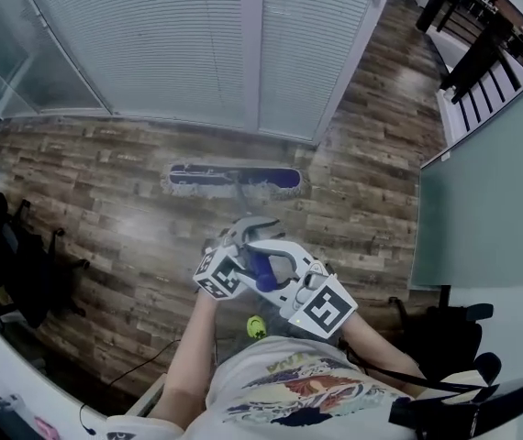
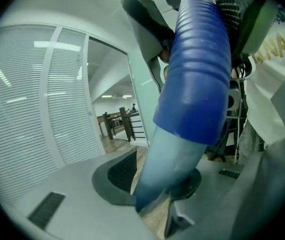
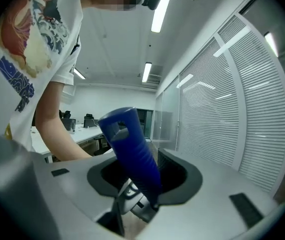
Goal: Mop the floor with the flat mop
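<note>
While working the mop [image 1: 234, 178], now lying flat on the floor [image 1: 105, 181] just short of the blinds [image 1: 151, 44], holding its handle [image 1: 261, 269] only loosely. Ringing the pale shaft just below the blue grip with the left gripper [image 2: 155, 179], jaws standing part open, touching with one pad and showing a gap at the other. Ringing the grip's top end with the right gripper [image 3: 140, 179] in much the same way, leaning the handle on one pad and leaving dark space beside the other. Risking, from here, a slipping or rolling handle: without clamping, probably sliding the jaws along the shaft instead of driving the head, or tipping the head onto an edge and leaving streaks. Risking too a handle dropping clean out of both grippers. Running short of room ahead as well, so likely knocking the head against the frame under the blinds by pushing much further. Trailing a thin black cable [image 1: 138, 367] near the feet, inviting snagging while stepping back.
</note>
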`<state>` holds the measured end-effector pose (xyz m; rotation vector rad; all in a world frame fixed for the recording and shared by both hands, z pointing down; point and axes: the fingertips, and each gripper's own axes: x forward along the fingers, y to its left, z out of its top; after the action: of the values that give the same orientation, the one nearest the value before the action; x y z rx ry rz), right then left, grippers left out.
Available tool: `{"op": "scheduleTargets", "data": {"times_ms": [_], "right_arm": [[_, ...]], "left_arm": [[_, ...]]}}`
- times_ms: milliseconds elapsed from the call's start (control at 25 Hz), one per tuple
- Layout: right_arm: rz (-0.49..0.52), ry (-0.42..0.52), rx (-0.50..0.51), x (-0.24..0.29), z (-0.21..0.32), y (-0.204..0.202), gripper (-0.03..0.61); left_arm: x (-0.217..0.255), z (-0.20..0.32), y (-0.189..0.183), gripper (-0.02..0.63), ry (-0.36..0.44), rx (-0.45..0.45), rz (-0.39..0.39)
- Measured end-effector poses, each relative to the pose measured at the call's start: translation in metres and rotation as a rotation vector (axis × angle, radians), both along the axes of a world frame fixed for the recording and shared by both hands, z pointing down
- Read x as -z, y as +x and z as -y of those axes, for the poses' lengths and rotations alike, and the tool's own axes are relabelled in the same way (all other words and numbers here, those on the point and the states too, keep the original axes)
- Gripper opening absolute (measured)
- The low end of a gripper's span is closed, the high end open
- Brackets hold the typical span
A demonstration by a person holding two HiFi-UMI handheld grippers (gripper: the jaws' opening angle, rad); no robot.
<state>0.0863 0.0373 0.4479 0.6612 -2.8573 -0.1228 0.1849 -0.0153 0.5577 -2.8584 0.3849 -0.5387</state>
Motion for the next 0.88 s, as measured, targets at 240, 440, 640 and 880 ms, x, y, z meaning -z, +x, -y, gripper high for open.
{"op": "scheduleTargets", "data": {"times_ms": [240, 440, 640, 880], "right_arm": [[-0.033, -0.007, 0.007, -0.011, -0.111, -0.025, 0.158], [-0.03, -0.021, 0.022, -0.011, -0.192, -0.019, 0.161], [-0.03, -0.025, 0.046, -0.006, -0.243, -0.011, 0.161], [-0.026, -0.026, 0.093, -0.006, -0.309, 0.025, 0.164]], "left_arm": [[-0.006, -0.107, -0.025, 0.087, 0.01, 0.033, -0.016], [-0.007, -0.187, -0.02, 0.089, 0.007, 0.045, -0.01], [-0.004, -0.236, -0.013, 0.089, 0.002, 0.071, -0.008], [-0.007, -0.3, 0.02, 0.089, -0.009, 0.095, 0.023]]}}
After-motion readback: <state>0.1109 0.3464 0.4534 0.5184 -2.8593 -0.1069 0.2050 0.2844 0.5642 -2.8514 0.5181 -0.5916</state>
